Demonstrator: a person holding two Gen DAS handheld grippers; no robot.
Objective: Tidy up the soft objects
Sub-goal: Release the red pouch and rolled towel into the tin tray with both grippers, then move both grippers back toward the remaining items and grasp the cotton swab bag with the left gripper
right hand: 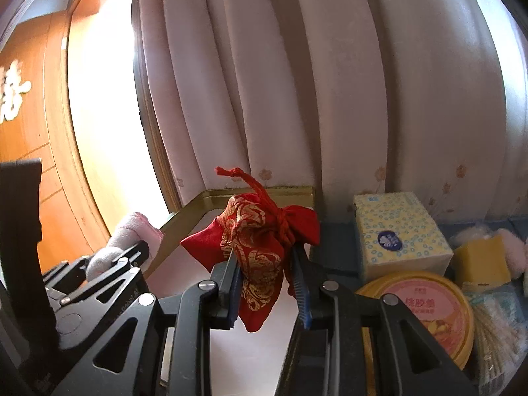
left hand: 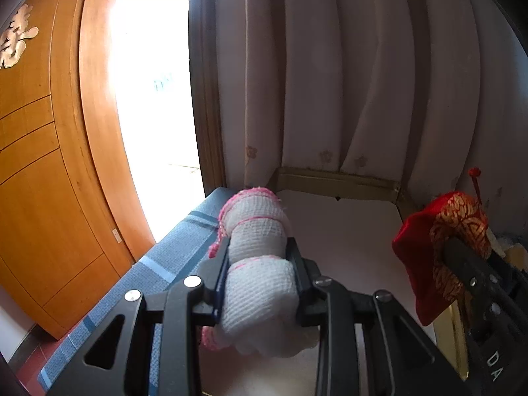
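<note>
My left gripper point(left hand: 259, 247) is shut on a rolled white mesh cloth with pink edging point(left hand: 257, 247) and holds it above the left part of a gold-rimmed tray point(left hand: 340, 183) with a pale floor. My right gripper point(right hand: 264, 257) is shut on a red and gold drawstring pouch point(right hand: 260, 250) and holds it above the same tray point(right hand: 257, 194). The pouch point(left hand: 442, 247) and right gripper point(left hand: 462, 257) show at the right of the left wrist view. The cloth roll point(right hand: 128, 234) and left gripper point(right hand: 132, 250) show at the left of the right wrist view.
A blue striped surface point(left hand: 158, 264) lies under the tray. Right of the tray are a yellow tissue pack point(right hand: 399, 231), a round yellow-rimmed tin point(right hand: 425, 310), a yellow sponge point(right hand: 481, 260) and pale soft items point(right hand: 514, 250). Pink curtains point(right hand: 297, 82) hang behind; a wooden door point(left hand: 43, 165) stands left.
</note>
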